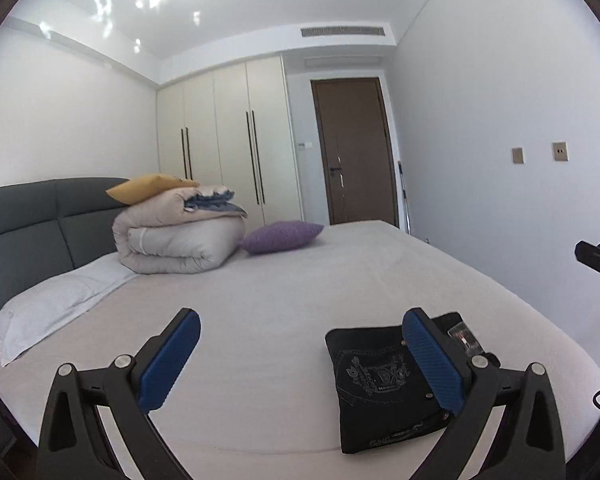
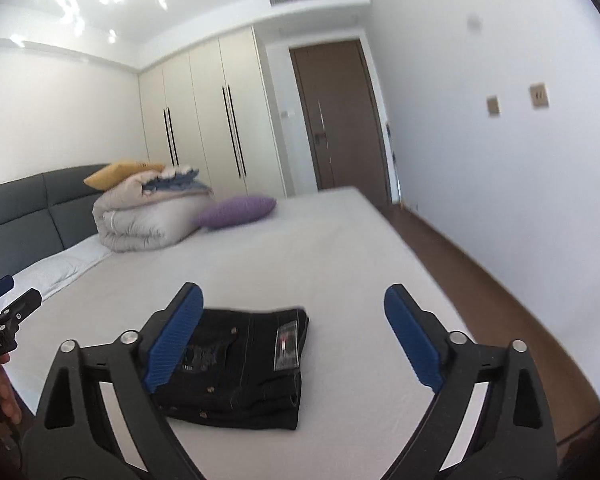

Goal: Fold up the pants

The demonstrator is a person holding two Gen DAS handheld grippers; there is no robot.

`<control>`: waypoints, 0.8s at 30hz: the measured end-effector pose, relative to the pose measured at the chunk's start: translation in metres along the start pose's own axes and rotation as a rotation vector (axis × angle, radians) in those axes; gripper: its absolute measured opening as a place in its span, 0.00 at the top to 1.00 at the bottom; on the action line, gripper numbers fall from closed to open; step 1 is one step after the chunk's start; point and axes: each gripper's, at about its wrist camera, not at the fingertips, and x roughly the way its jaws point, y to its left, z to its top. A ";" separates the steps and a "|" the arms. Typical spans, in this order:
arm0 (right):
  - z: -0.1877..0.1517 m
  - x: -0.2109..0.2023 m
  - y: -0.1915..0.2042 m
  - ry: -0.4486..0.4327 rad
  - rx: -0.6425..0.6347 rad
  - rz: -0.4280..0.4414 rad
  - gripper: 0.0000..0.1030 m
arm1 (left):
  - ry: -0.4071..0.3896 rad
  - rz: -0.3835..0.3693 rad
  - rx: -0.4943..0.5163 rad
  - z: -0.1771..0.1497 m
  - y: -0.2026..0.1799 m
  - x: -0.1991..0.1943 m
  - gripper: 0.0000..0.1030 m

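The pants (image 2: pixel 244 364) lie folded into a compact dark bundle on the bed (image 2: pixel 300 248), near its front edge, with a label facing up. The left gripper (image 1: pixel 300 356) hangs above the bed with its jaws spread wide and nothing between them; the bundle sits behind its right finger, not gripped. The right gripper (image 2: pixel 294 336) hangs over the bundle with jaws just as wide, holding nothing; its left finger overlaps the bundle's left side in the view. Farther back, a rolled duvet (image 1: pixel 176 240) with a yellow pillow (image 1: pixel 148 188) on top rests by the grey headboard (image 1: pixel 40 216), and a purple cushion (image 1: pixel 280 236) lies just beside the duvet.
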 end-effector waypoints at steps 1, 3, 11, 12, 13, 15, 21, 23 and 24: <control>0.005 -0.015 0.006 -0.063 -0.027 -0.023 0.00 | -0.014 0.030 -0.016 0.002 0.004 -0.015 0.00; 0.015 -0.041 0.019 -0.157 -0.080 -0.062 0.00 | 0.024 0.080 -0.053 0.007 0.008 -0.030 0.00; 0.005 -0.074 0.049 0.058 -0.067 -0.039 0.00 | 0.240 0.066 -0.017 -0.022 -0.002 -0.009 0.00; 0.000 -0.075 0.048 0.085 -0.056 -0.041 0.00 | 0.271 0.065 -0.025 -0.028 -0.002 -0.002 0.00; -0.006 -0.076 0.047 0.112 -0.050 -0.051 0.00 | 0.302 0.059 -0.033 -0.035 -0.002 0.003 0.00; -0.017 -0.076 0.045 0.169 -0.038 -0.082 0.00 | 0.348 0.041 -0.058 -0.047 0.000 0.005 0.00; -0.042 -0.054 0.040 0.278 -0.018 -0.113 0.00 | 0.442 0.034 -0.091 -0.071 -0.001 0.004 0.00; -0.050 -0.041 0.036 0.315 -0.010 -0.116 0.00 | 0.453 0.023 -0.097 -0.072 -0.003 0.003 0.00; -0.052 -0.035 0.035 0.331 0.001 -0.112 0.00 | 0.465 0.020 -0.097 -0.074 -0.004 0.003 0.00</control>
